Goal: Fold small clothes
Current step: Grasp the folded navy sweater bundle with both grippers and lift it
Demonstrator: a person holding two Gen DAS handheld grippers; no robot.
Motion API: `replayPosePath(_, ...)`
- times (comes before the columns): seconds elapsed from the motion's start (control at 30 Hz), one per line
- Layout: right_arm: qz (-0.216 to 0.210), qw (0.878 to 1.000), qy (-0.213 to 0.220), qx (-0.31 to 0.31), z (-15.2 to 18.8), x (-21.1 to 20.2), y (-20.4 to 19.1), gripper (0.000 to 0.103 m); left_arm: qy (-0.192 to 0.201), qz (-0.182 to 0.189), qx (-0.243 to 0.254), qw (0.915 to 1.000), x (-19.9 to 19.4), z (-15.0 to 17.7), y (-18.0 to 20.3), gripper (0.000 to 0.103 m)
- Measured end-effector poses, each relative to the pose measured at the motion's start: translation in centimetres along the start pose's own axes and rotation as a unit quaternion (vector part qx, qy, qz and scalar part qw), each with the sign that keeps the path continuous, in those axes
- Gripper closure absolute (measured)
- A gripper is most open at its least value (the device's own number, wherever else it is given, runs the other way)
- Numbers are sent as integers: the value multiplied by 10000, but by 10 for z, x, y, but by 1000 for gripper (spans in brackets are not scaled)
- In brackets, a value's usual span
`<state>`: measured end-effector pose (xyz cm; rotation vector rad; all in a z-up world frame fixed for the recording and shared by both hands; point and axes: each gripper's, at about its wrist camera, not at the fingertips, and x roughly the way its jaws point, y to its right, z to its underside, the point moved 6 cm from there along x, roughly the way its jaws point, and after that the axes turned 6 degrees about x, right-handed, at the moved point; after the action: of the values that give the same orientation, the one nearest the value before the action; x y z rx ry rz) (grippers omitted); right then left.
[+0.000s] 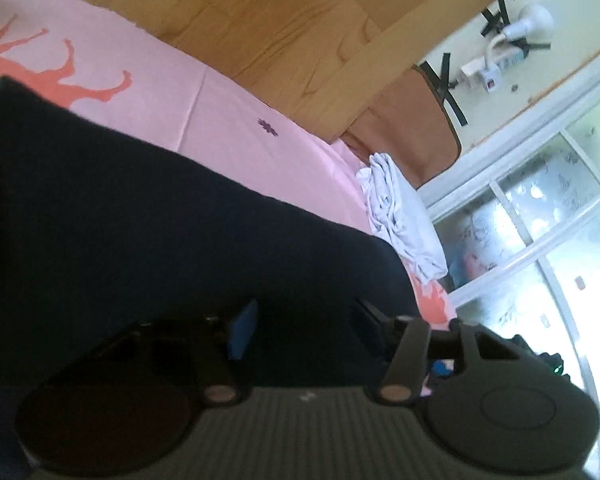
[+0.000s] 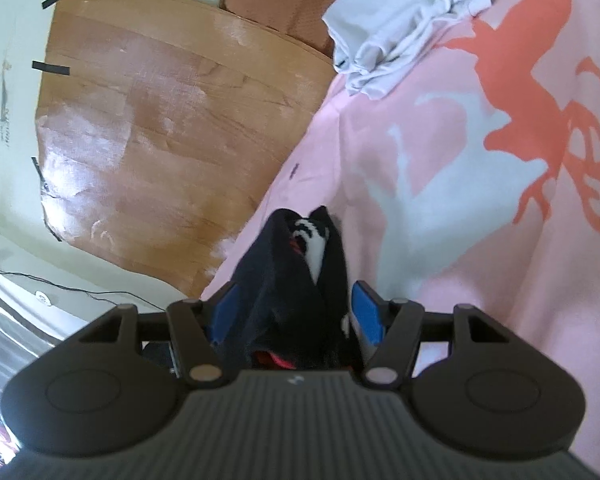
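Observation:
A dark navy garment (image 1: pixel 148 216) fills the left wrist view, lying over the pink sheet (image 1: pixel 148 92). My left gripper (image 1: pixel 304 328) sits right over it with its blue-padded fingers (image 1: pixel 242 332) apart; whether cloth is pinched is hidden by the dark fabric. In the right wrist view my right gripper (image 2: pixel 296 312) has the same navy garment (image 2: pixel 292 280), with a white and red print, bunched between its blue pads (image 2: pixel 366 312) above the pink sheet (image 2: pixel 440 240).
A crumpled white garment (image 1: pixel 396 208) lies at the bed's edge, also in the right wrist view (image 2: pixel 404 16). The sheet carries orange deer prints (image 2: pixel 532 92). Wooden floor (image 1: pixel 280 20) runs beside the bed. A glazed door (image 1: pixel 540 220) and a power strip (image 1: pixel 504 60) stand beyond.

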<state>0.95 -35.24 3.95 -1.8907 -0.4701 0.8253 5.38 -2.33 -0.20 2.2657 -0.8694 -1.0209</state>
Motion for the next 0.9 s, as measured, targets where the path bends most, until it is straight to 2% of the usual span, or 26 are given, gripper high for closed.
replayPosePath(0.3,-18,10000,-31,-26,-2,4,0,38,58,-192,231,9995,2,3,9,51)
replayPosePath(0.47,19,9999,-46,-147,-3,6,-6,38,0,-115,122,9999,-2,0,5,51)
replayPosePath(0.57,79,9997,-34,-250,-4,7,-11,38,-50,-63,-213,9997,-11,-6,0,51)
replayPosePath(0.63,140,9992,-41,-361,-5,8,-15,37,211,-97,-129,9996,-26,-15,1,51)
replayPosePath(0.77,324,9983,-157,-458,-5,19,-12,36,543,445,1,9975,-44,-26,9,48)
replayPosePath(0.83,368,9975,-290,-534,-2,28,-10,37,489,283,51,9984,-38,-26,5,47)
replayPosePath(0.9,275,9964,-478,-639,2,36,-13,38,212,135,-98,9996,-23,-21,-7,50)
